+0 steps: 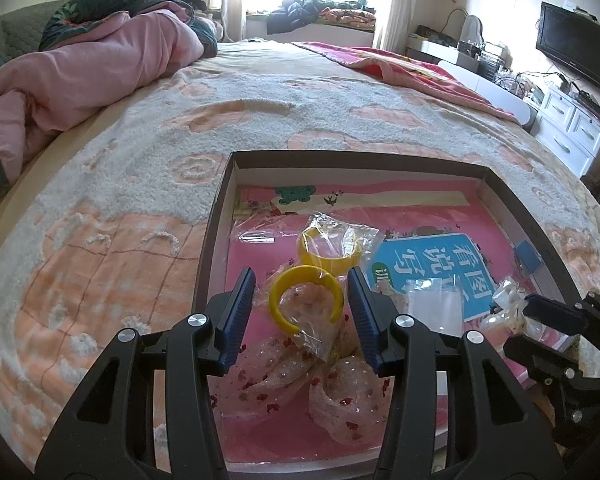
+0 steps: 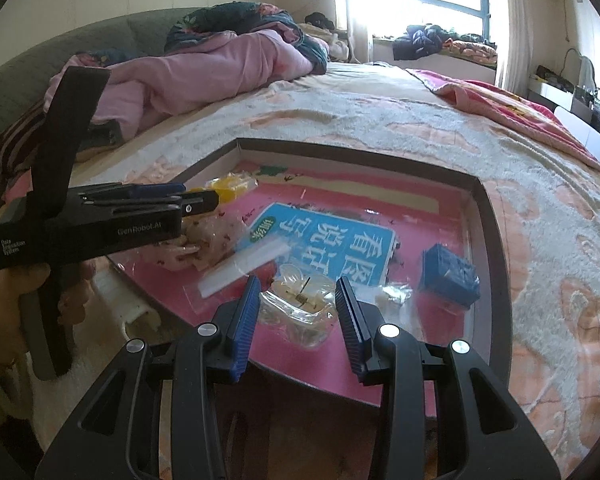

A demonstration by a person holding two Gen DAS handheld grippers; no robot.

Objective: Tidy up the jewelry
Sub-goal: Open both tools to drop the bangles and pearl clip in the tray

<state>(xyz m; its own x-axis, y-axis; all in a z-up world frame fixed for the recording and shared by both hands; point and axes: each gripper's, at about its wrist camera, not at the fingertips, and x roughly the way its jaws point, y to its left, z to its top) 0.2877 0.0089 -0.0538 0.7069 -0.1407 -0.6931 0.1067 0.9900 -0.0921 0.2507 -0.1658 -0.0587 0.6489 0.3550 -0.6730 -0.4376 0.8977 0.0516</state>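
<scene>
A dark-rimmed box [image 1: 216, 216] lined in pink lies on the bed and holds bagged jewelry. My left gripper [image 1: 302, 308] stands open around a yellow bracelet [image 1: 284, 284] in a clear bag, with a gap at each blue pad. A second bagged yellow bracelet [image 1: 328, 260] lies just beyond it. Pink sequinned bands [image 1: 340, 396] lie below the fingers. My right gripper [image 2: 298, 308] is open over a clear bag with a small brass piece [image 2: 300, 300]. The left gripper [image 2: 210, 200] shows side-on beside a yellow bracelet [image 2: 232, 188]. The right gripper [image 1: 528, 306] shows at the box's right.
A blue booklet [image 2: 332, 244], a blue block [image 2: 448, 276] and a translucent white strip [image 2: 244, 268] also lie in the box [image 2: 492, 232]. A hand [image 2: 4, 292] holds the left gripper. A pink quilt [image 1: 80, 68] is heaped at the bed's far left, with a white dresser [image 1: 572, 128] on the right.
</scene>
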